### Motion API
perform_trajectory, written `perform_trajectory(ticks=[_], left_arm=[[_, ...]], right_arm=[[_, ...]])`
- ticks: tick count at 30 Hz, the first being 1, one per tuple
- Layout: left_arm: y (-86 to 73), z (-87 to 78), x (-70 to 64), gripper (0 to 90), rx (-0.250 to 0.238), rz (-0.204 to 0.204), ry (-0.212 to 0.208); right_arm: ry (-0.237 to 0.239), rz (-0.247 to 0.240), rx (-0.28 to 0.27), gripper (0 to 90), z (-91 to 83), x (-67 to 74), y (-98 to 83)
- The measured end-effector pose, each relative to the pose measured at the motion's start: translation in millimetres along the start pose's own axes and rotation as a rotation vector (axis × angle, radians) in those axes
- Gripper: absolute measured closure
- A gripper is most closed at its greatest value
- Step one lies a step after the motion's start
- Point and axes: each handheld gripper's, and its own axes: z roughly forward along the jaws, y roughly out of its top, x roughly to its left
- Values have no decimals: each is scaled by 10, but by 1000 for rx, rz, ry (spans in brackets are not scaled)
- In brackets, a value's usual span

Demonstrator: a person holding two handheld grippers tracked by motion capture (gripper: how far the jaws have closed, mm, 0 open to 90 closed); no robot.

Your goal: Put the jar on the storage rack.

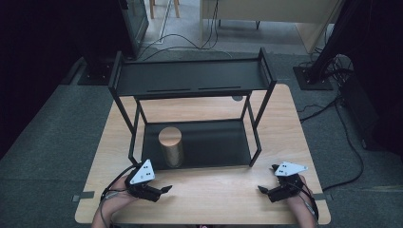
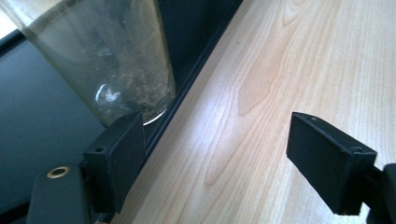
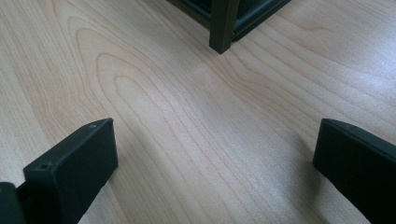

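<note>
A tall glass jar [image 1: 171,147] with a round tan lid stands upright at the front left of the lower shelf [image 1: 214,142] of a black two-tier rack. My left gripper [image 1: 159,188] rests low over the table just in front of the jar, open and holding nothing. In the left gripper view the jar [image 2: 107,56] has a cloudy wall and stands just past the left jaw, and the left gripper [image 2: 222,158] has bare wood between its jaws. My right gripper [image 1: 267,179] sits near the rack's front right leg [image 1: 254,159], open. In the right gripper view the right gripper [image 3: 215,163] is open over bare wood.
The rack's top shelf [image 1: 190,78] spans the back of the light wooden table [image 1: 214,199]. One of the rack's legs [image 3: 223,23] stands ahead in the right gripper view. Cables trail across the grey floor [image 1: 52,123] behind and to the right of the table.
</note>
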Motion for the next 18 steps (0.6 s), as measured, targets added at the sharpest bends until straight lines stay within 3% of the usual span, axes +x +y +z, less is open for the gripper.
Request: perform_trajectory(ticks=[12, 18], left_arm=[[-52, -1, -3, 200, 16, 7, -60], [-80, -21, 15, 200, 24, 3, -67]], right_arm=[[0, 0, 0, 0, 0, 0, 0], [0, 0, 0, 0, 0, 0, 0]])
